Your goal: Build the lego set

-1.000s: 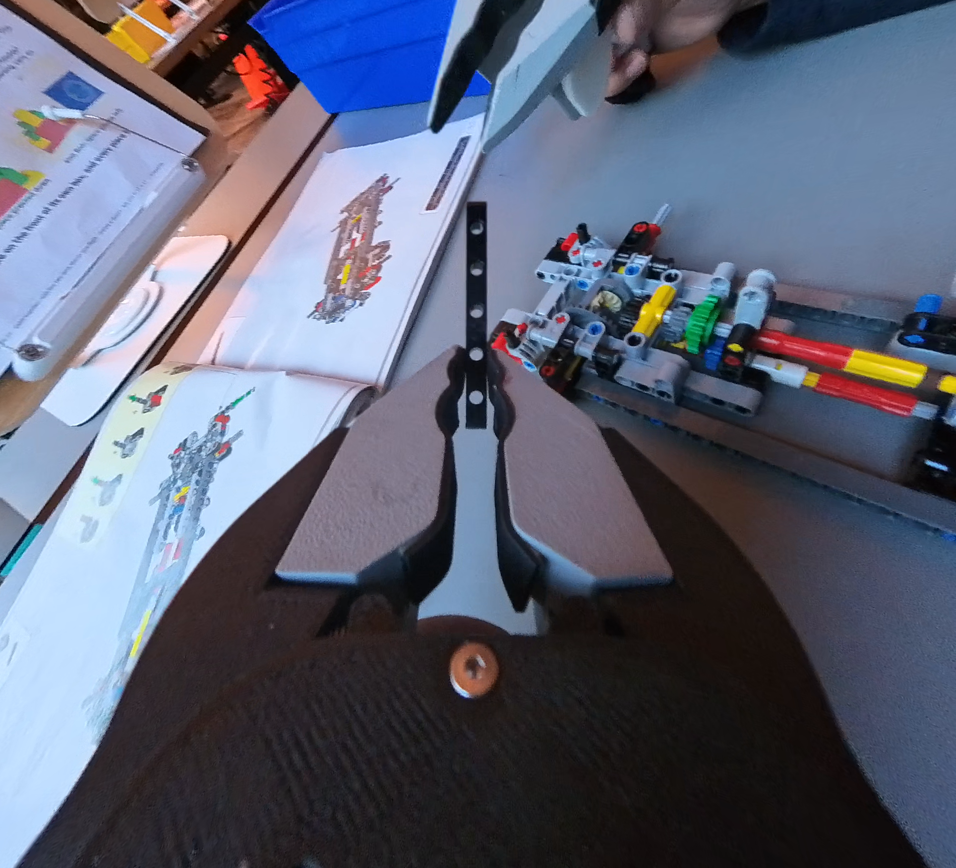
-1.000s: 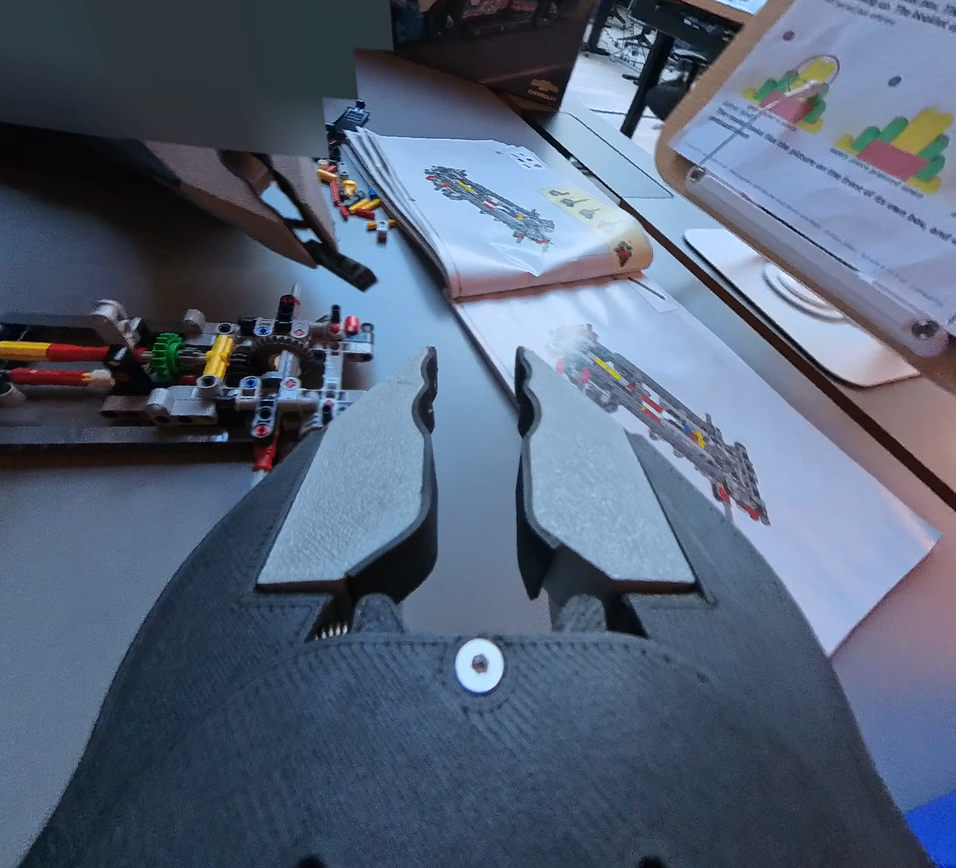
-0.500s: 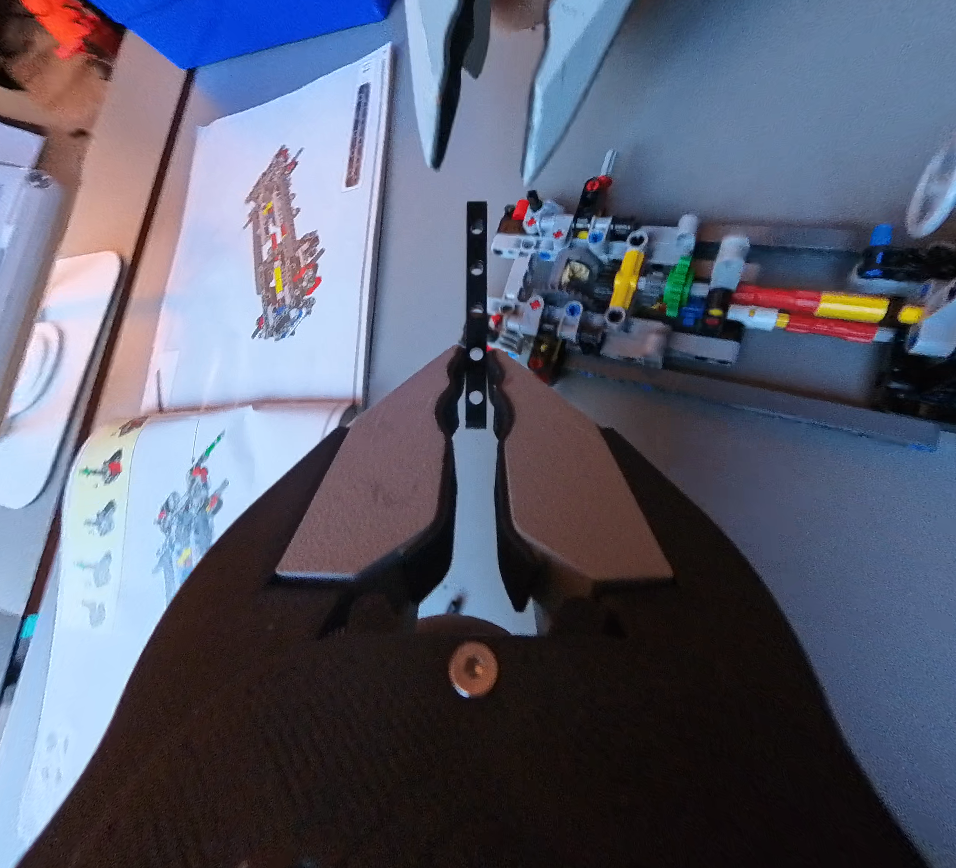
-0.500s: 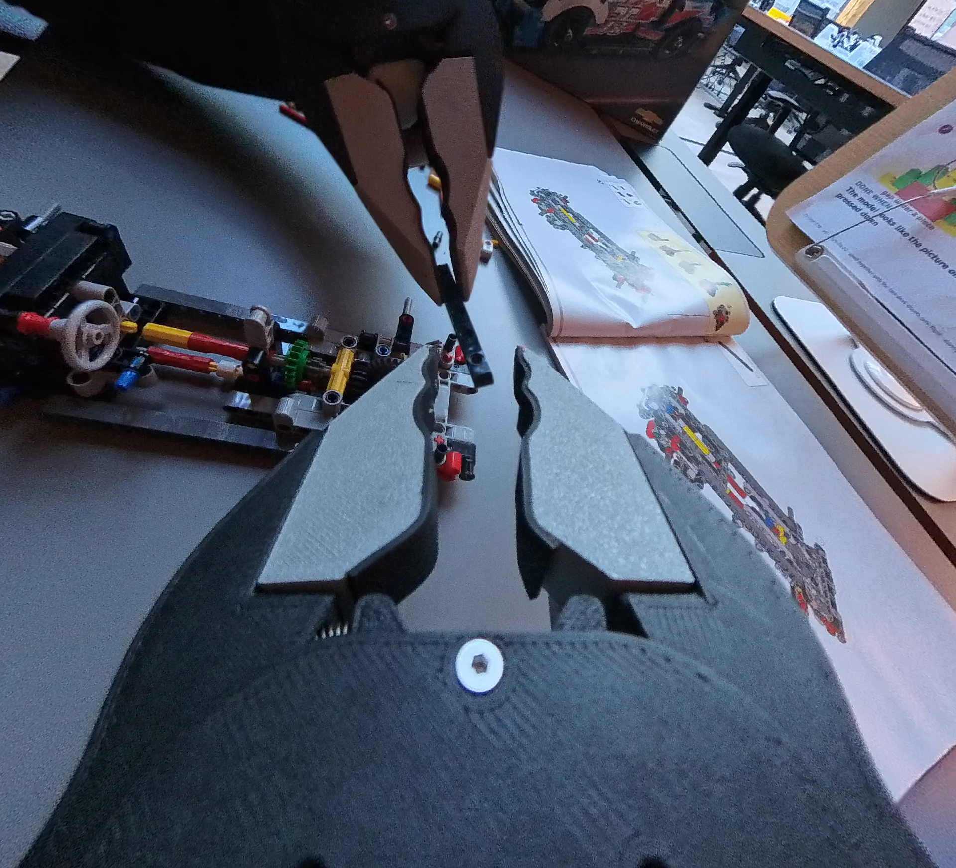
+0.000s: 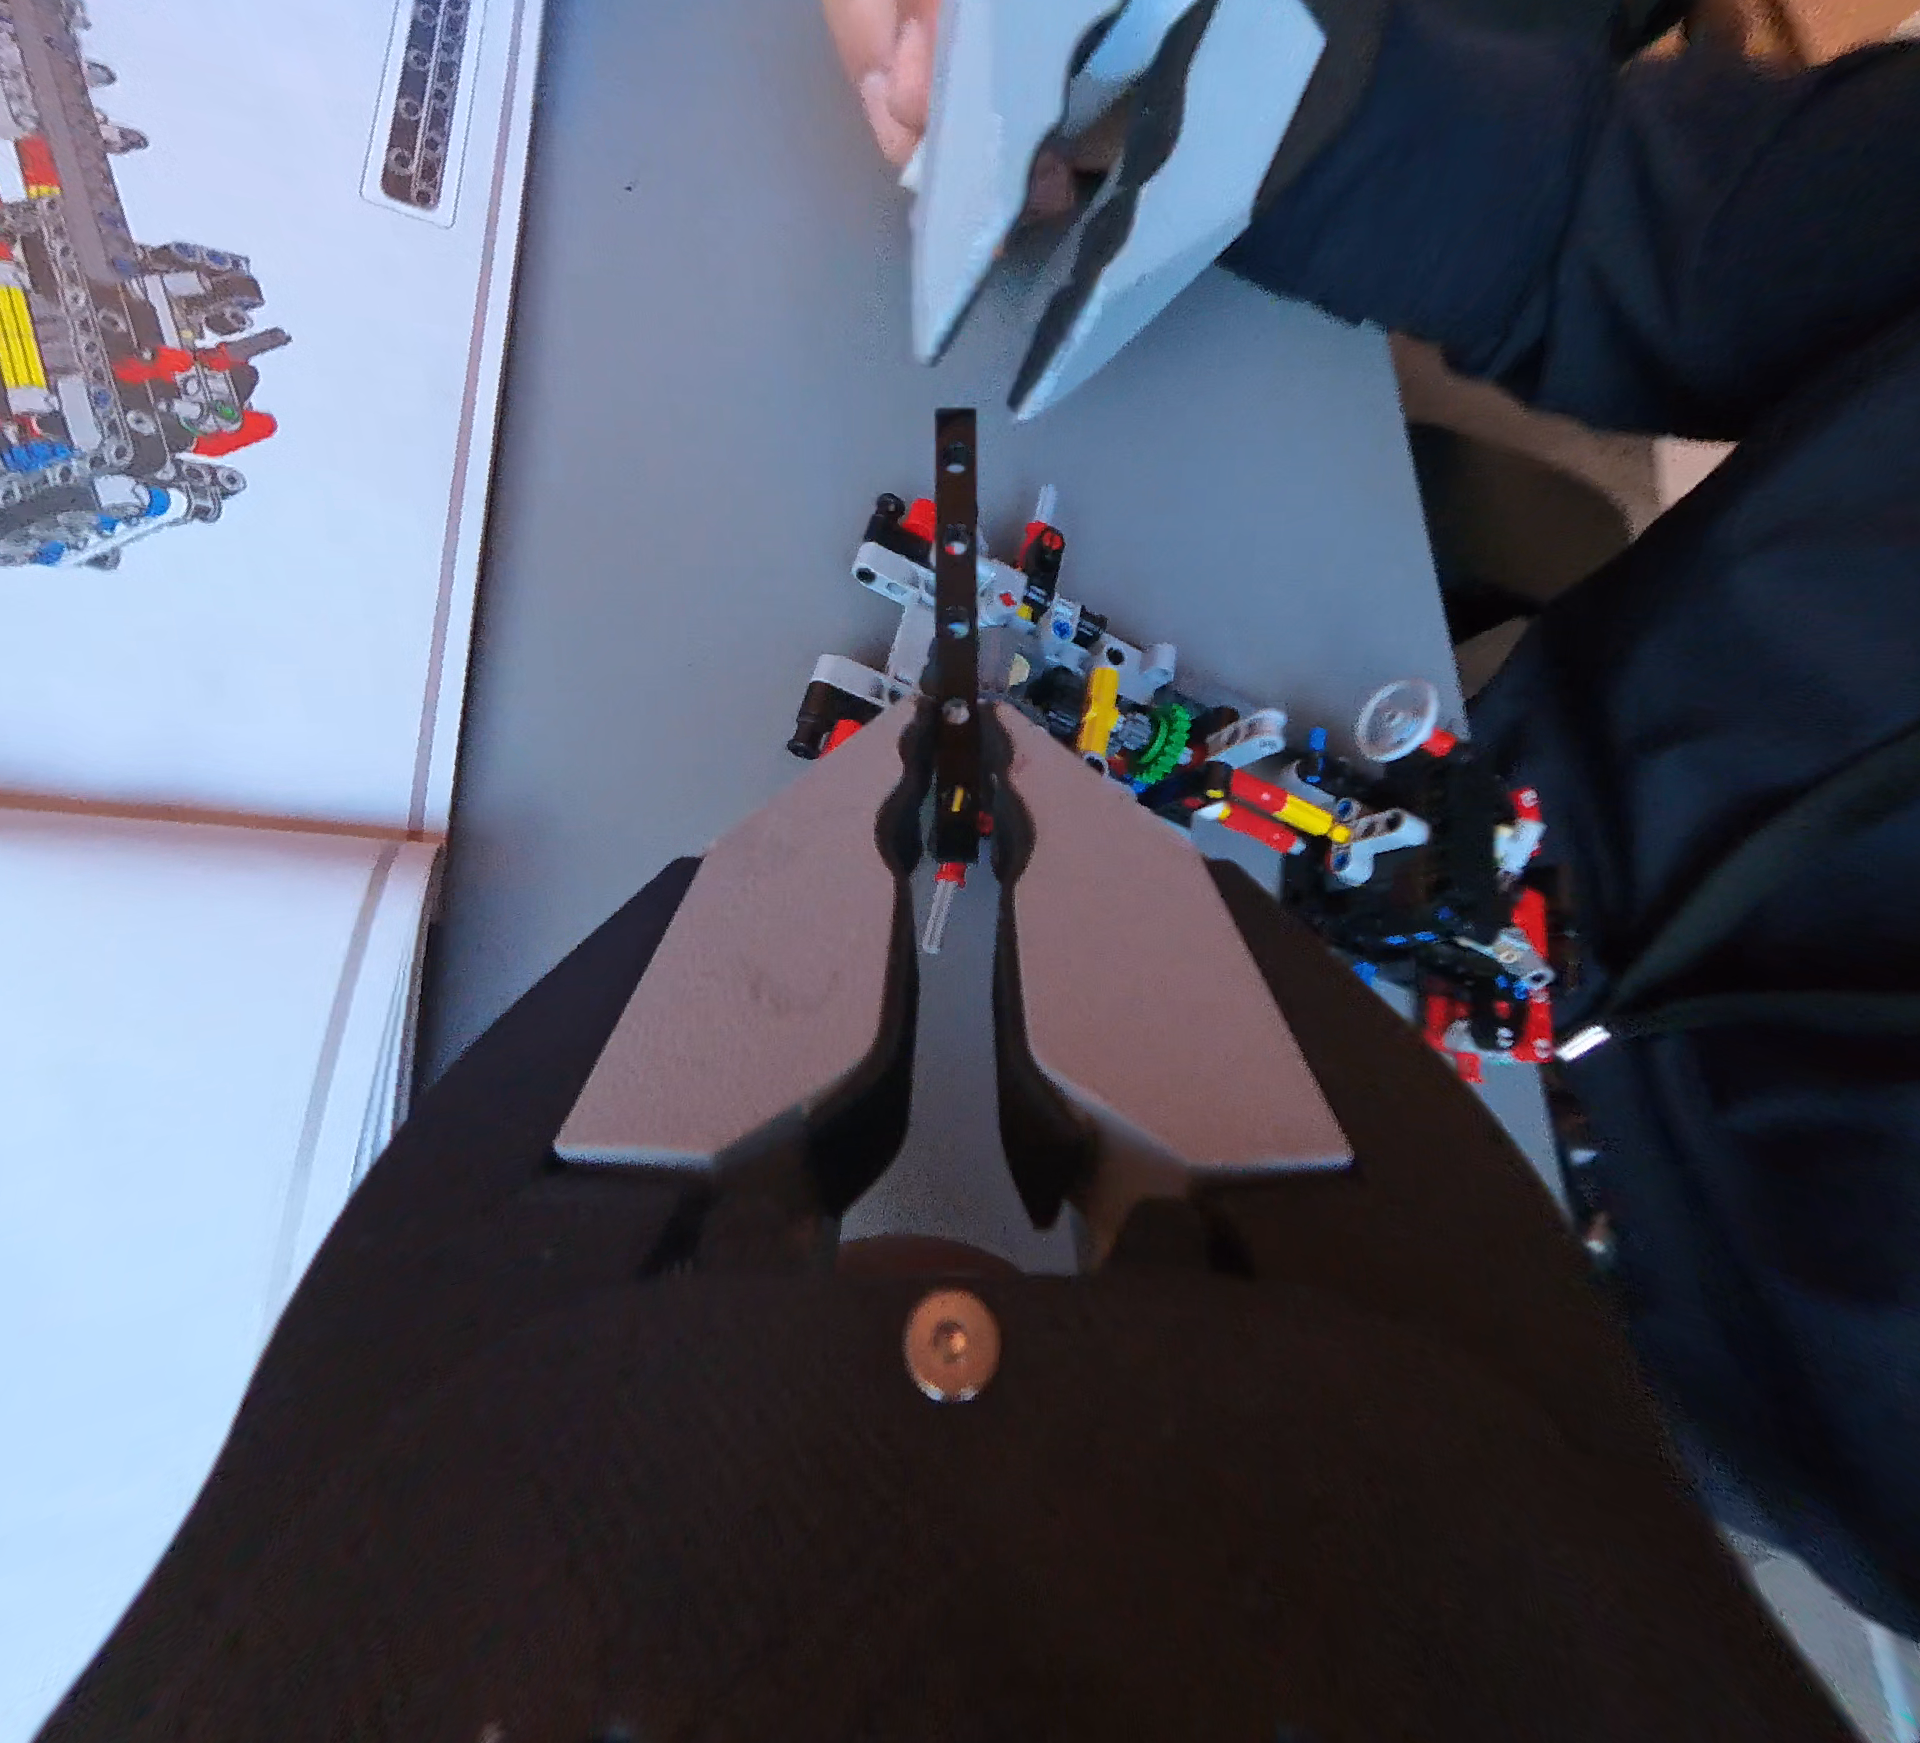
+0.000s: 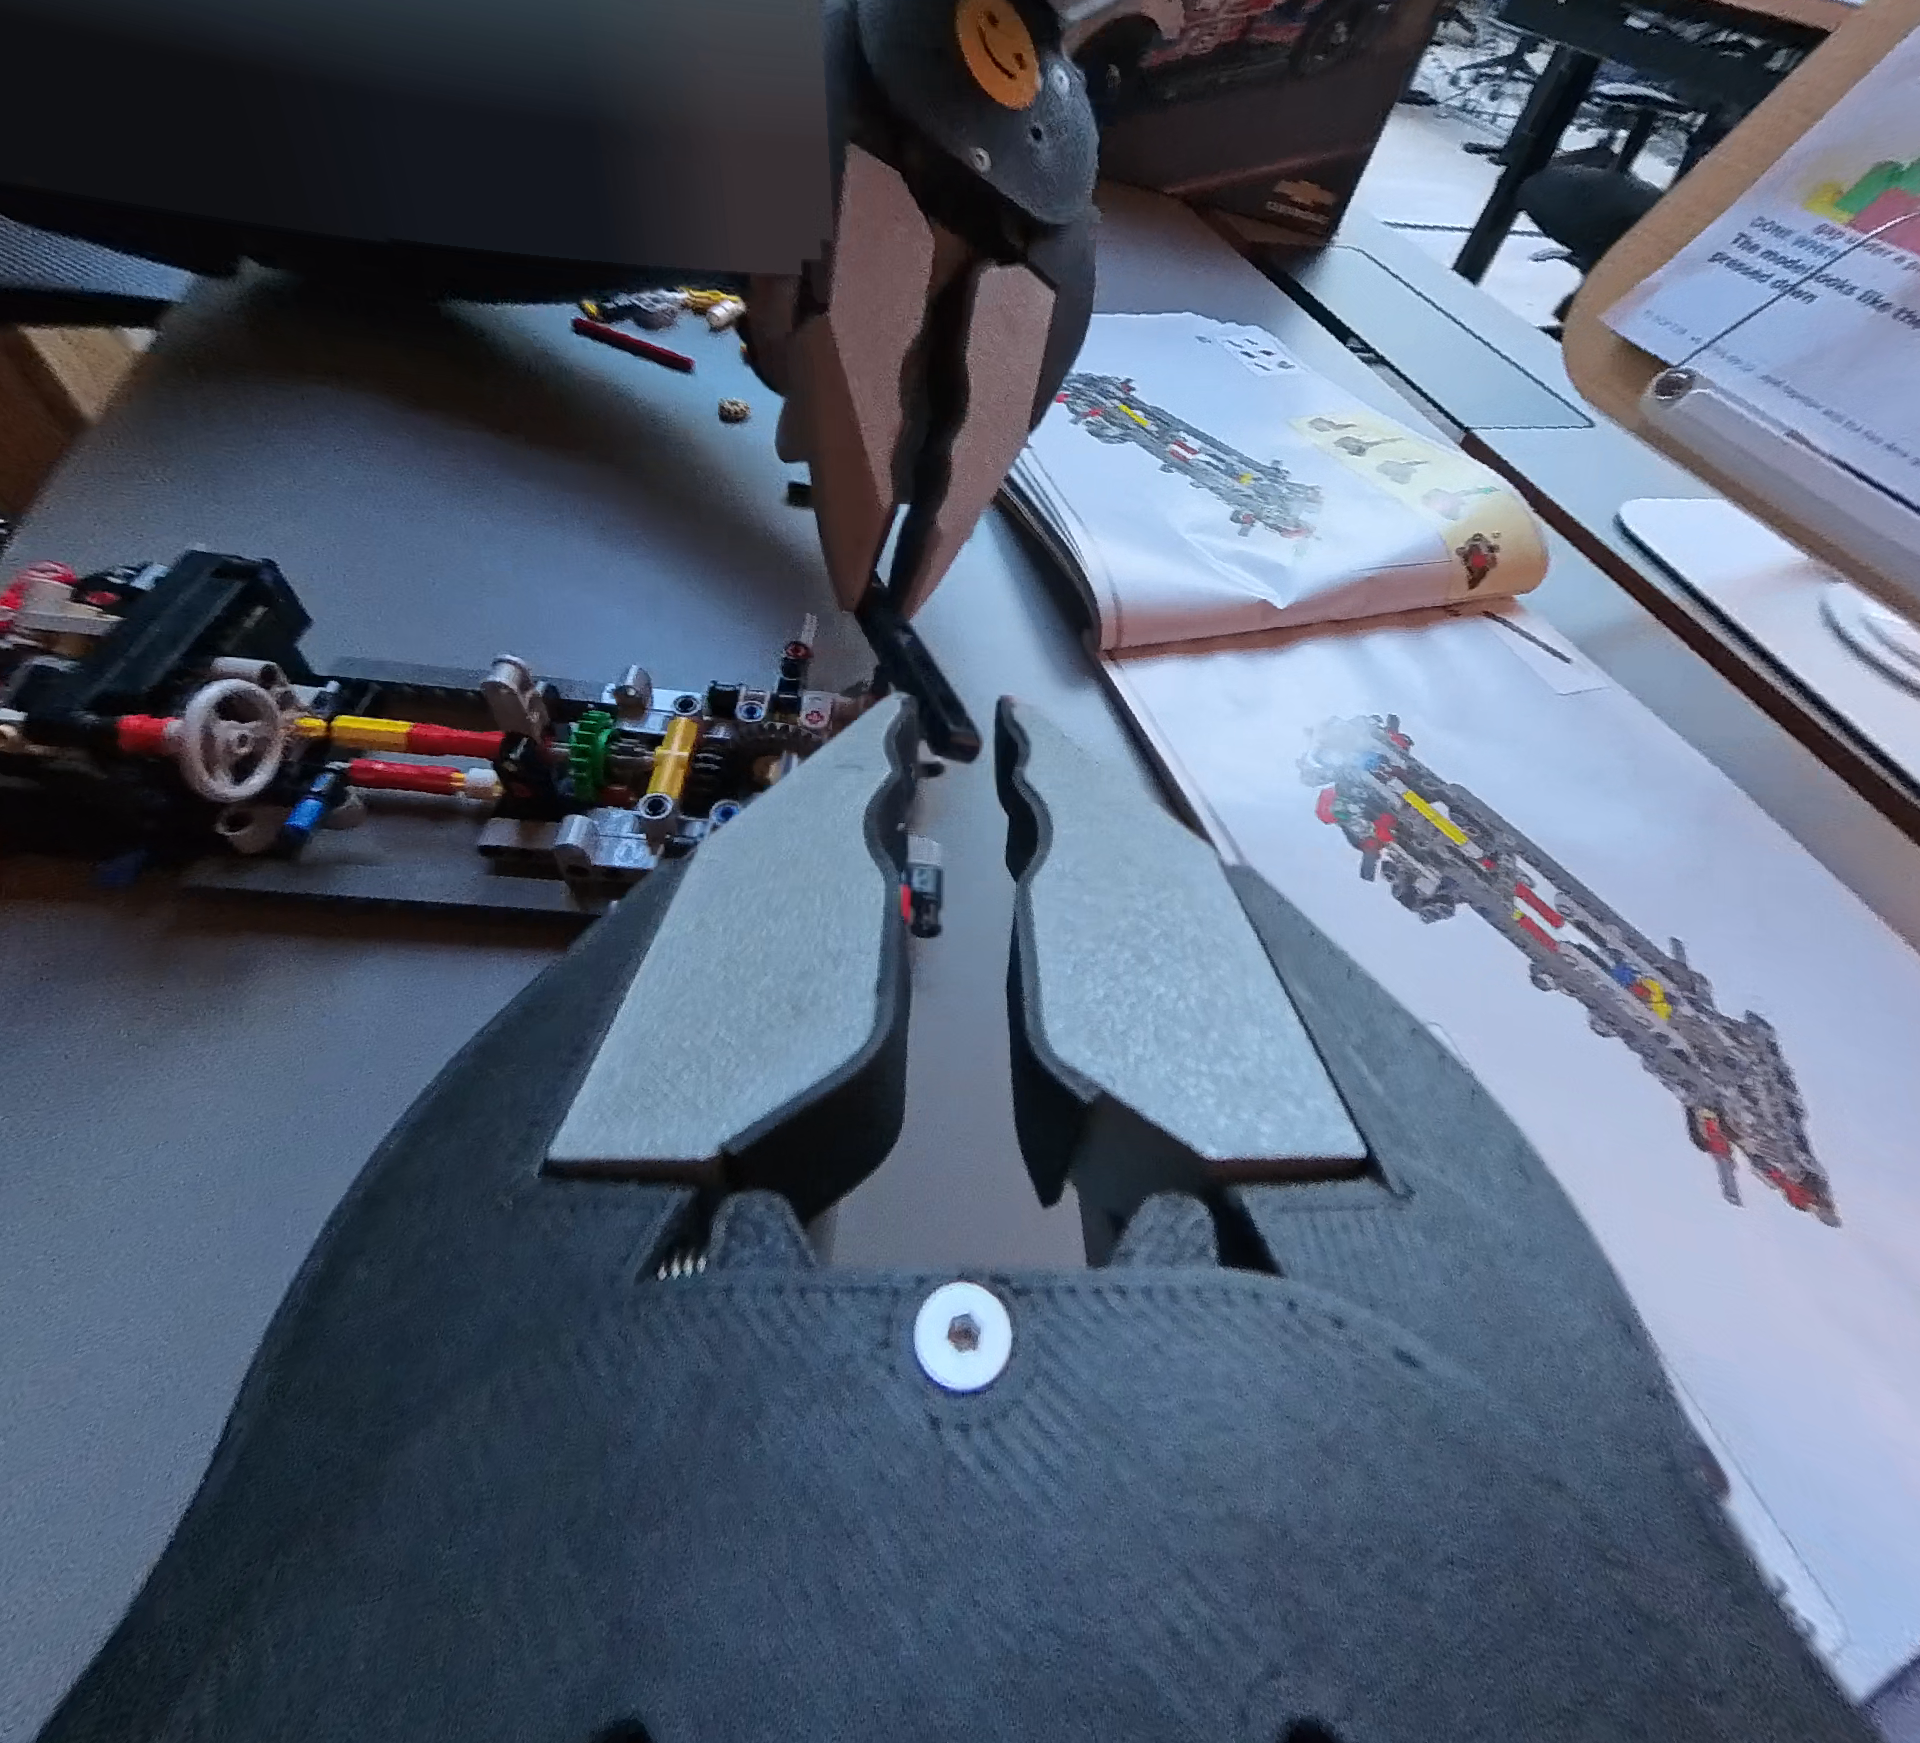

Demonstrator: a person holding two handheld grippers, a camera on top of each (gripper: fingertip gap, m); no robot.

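My left gripper (image 5: pixel 956 719) is shut on a thin black beam with holes (image 5: pixel 955 571). The beam sticks out past the fingertips, above the front end of a partly built brick chassis (image 5: pixel 1101 696) on the grey table (image 5: pixel 675 446). My right gripper (image 5: pixel 977 384) hovers just beyond the beam's free end. In the right wrist view my right gripper (image 6: pixel 953 711) is open with a narrow gap. The beam's end (image 6: pixel 935 706) hangs at its fingertips, held from above by the left gripper (image 6: pixel 883 592). The right pads do not press on it. The chassis (image 6: pixel 582 758) lies to the left.
An open instruction booklet (image 5: pixel 260 343) lies left of the chassis; in the right wrist view the booklet (image 6: pixel 1247 488) is at right. A dark box with a car picture (image 6: pixel 1247 31) stands behind. Loose small parts (image 6: pixel 665 311) lie at the back. A paper stand (image 6: pixel 1766 259) is far right. Tip to tip, the grippers are about 6 centimetres apart.
The left gripper swung over the chassis front, still gripping the beam. The right gripper came up to the beam's free end and its jaws narrowed.
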